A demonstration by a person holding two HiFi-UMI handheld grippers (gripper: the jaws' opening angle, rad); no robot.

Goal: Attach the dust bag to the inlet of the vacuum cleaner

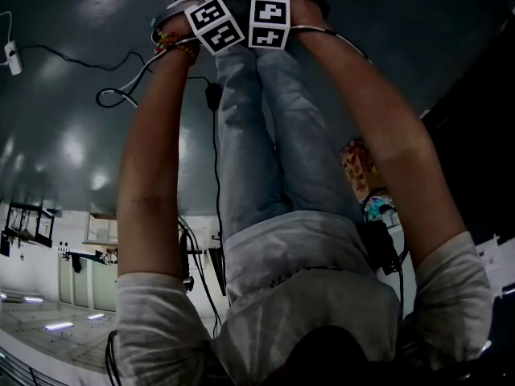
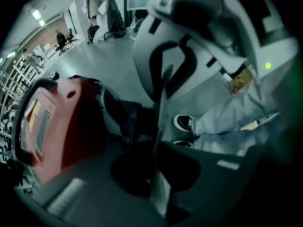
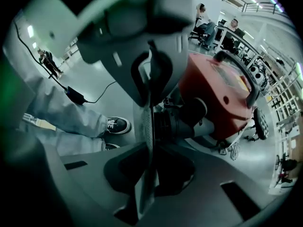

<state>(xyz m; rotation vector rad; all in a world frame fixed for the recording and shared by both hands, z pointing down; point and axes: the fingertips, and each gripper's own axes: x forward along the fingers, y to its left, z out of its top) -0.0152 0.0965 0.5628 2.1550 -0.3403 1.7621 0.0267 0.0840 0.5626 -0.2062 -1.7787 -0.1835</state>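
A thin, pale, flat dust bag (image 3: 145,122) is seen edge-on in both gripper views and is held from two sides. The jaws of the left gripper (image 2: 156,152) are closed on it. The jaws of the right gripper (image 3: 147,148) are closed on it as well, and each gripper is faced by the other across the sheet.

A red, box-shaped plastic vacuum cleaner (image 3: 222,96) stands on the glossy grey floor (image 3: 94,86). The dust bag is held just in front of the vacuum cleaner, near its black, round inlet (image 3: 182,122). As far as can be judged, it is not yet seated on that inlet. The person's legs in pale blue jeans (image 1: 273,151) and dark, white-soled shoes (image 3: 116,125) are placed on the side of the bag away from the vacuum cleaner. In the head view only a red sliver, probably the vacuum cleaner, is caught beyond the two black-and-white marker cubes (image 1: 241,22).

The step in hand is judged to be the bringing of the bag up to the inlet and its alignment there. For the next move, the bag's opening would need to be centred on the inlet and kept square to it. It would then need to be pressed on evenly by both grippers without the grip being loosened. The opening itself cannot be made out, because the bag is shown only by its edge.
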